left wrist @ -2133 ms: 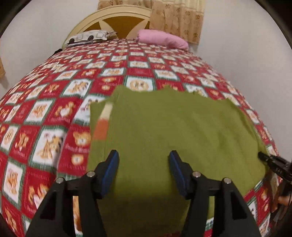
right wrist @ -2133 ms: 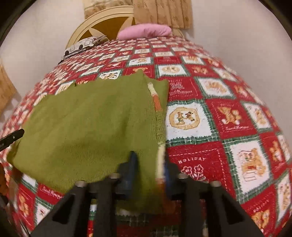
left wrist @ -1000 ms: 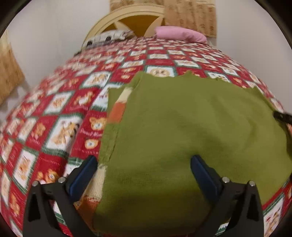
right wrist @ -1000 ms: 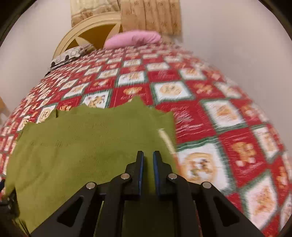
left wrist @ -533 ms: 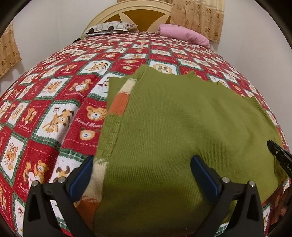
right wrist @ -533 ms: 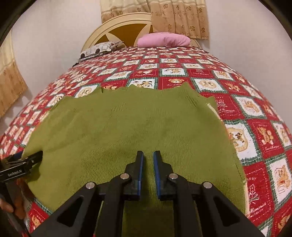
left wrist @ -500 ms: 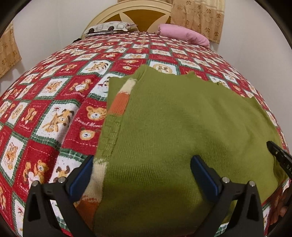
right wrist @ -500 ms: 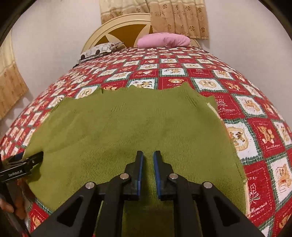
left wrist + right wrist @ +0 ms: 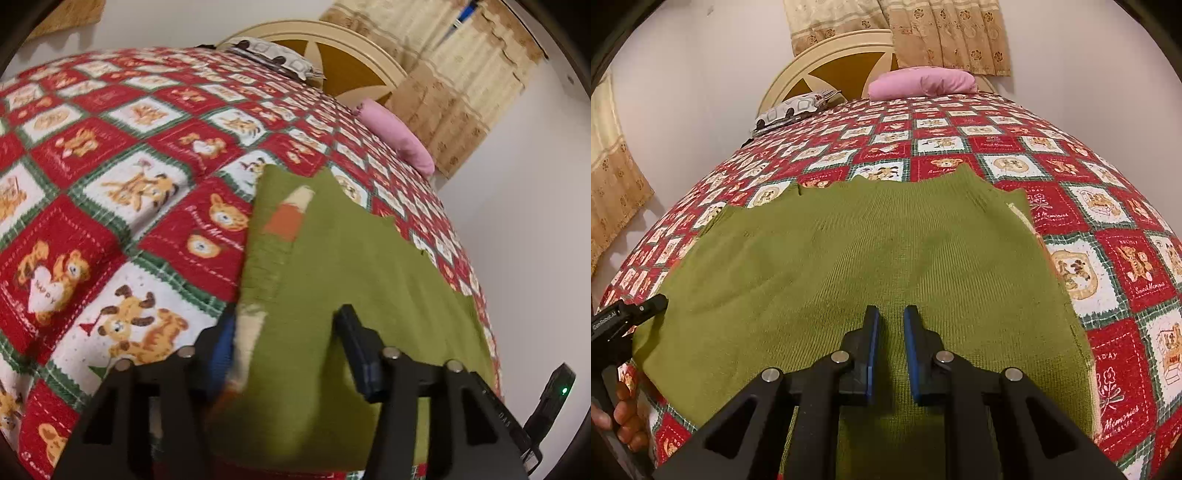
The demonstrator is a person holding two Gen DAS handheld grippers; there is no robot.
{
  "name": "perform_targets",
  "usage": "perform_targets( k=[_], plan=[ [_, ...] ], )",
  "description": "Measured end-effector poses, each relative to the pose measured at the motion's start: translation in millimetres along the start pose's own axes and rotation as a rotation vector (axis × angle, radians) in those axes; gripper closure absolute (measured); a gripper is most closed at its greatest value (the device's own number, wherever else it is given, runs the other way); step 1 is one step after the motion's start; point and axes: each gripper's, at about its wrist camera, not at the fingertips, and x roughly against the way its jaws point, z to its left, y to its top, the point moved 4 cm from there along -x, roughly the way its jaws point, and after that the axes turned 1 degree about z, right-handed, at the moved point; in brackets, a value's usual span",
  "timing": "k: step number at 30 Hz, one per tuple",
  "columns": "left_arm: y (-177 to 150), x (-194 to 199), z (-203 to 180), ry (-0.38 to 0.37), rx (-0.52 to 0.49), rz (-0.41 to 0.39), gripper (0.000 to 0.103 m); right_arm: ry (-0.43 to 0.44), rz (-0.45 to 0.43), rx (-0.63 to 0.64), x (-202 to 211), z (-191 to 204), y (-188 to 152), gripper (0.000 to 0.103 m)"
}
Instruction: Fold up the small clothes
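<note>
A green knitted garment [image 9: 849, 251] lies flat on the patchwork bedcover [image 9: 1108, 221]. Its left edge carries a cream and orange striped strip [image 9: 288, 218]. My left gripper [image 9: 284, 317] is tilted over that edge at the near left corner. Its jaws are closing with the striped edge and green cloth [image 9: 351, 266] between them, and a wide gap remains. My right gripper [image 9: 891, 312] hovers over the garment's near middle with its pads almost together and nothing between them. The left gripper's body [image 9: 628, 314] and a person's hand [image 9: 624, 417] show at the far left of the right wrist view.
A pink pillow [image 9: 923, 81] and a patterned pillow [image 9: 794, 110] lie at the head of the bed by the cream headboard [image 9: 831, 62]. White walls flank the bed and beige curtains [image 9: 945, 33] hang behind. The bedcover [image 9: 110, 147] stretches left of the garment.
My left gripper has rolled and shifted to the garment's left edge, and its jaws have narrowed around the striped strip. The right gripper settled over the garment's near middle and now holds still.
</note>
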Motion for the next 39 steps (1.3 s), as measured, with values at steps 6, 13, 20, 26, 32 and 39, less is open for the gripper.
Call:
perform_targets(
  k=[6, 13, 20, 26, 32, 39],
  plan=[
    [-2, -4, -11, 0.061, -0.060, 0.005, 0.036, 0.009, 0.000, -0.008, 0, -1, 0, 0.089],
    [0, 7, -27, 0.138, -0.137, -0.044, 0.077, 0.015, -0.001, -0.013, 0, -2, 0, 0.089],
    [-1, 19, -98, 0.145, -0.391, -0.149, 0.078, 0.022, -0.002, -0.021, -1, -3, 0, 0.089],
    [-33, -9, -142, 0.076, -0.569, -0.086, 0.079, 0.023, -0.002, -0.021, -1, -3, 0, 0.089],
    [-54, -25, -147, 0.074, -0.640, -0.046, 0.079, 0.024, -0.001, -0.022, -2, -4, 1, 0.088],
    [-57, -23, -148, 0.051, -0.625, -0.049, 0.079, 0.035, 0.003, -0.026, -1, -5, 1, 0.082]
  ],
)
